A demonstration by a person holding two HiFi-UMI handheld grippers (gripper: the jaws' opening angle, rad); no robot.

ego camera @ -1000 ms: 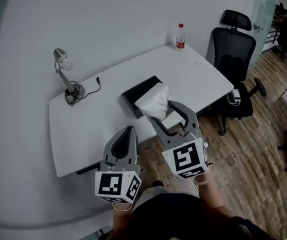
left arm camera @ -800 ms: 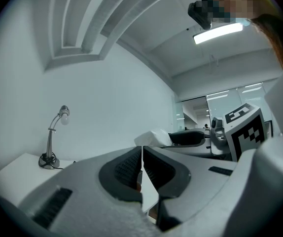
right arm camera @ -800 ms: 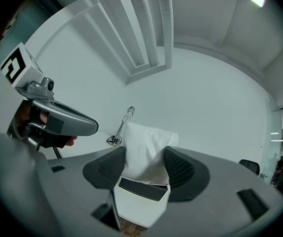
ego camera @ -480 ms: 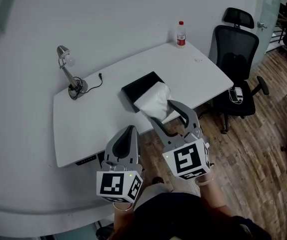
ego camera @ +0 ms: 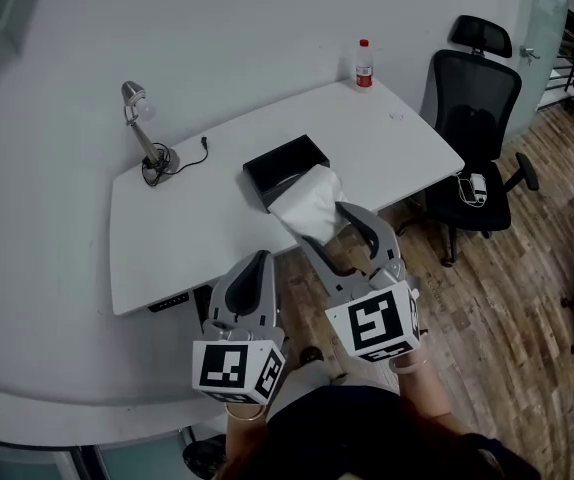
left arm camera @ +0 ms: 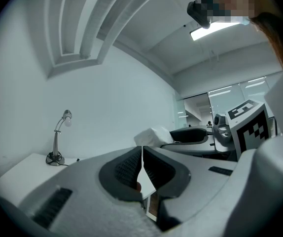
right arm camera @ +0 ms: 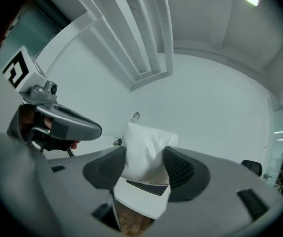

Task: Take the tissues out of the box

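Two grippers are held before one white desk (ego camera: 217, 218). One soft, crumpled white bundle of tissues (ego camera: 305, 200) is clamped between the ribbed black pads of the right gripper (ego camera: 322, 223) and is seen at the near end of the one black rectangular box (ego camera: 285, 158) lying on the desk. The jaws of the left gripper (ego camera: 257, 263) are pressed together, nearer than the box. Left of the box, one slim metal gooseneck lamp (ego camera: 145, 133) is stood on a round base. Beyond the box, one clear red-capped bottle (ego camera: 364, 65) is placed upright. Right of the box, one black mesh office chair (ego camera: 472, 108) is parked.
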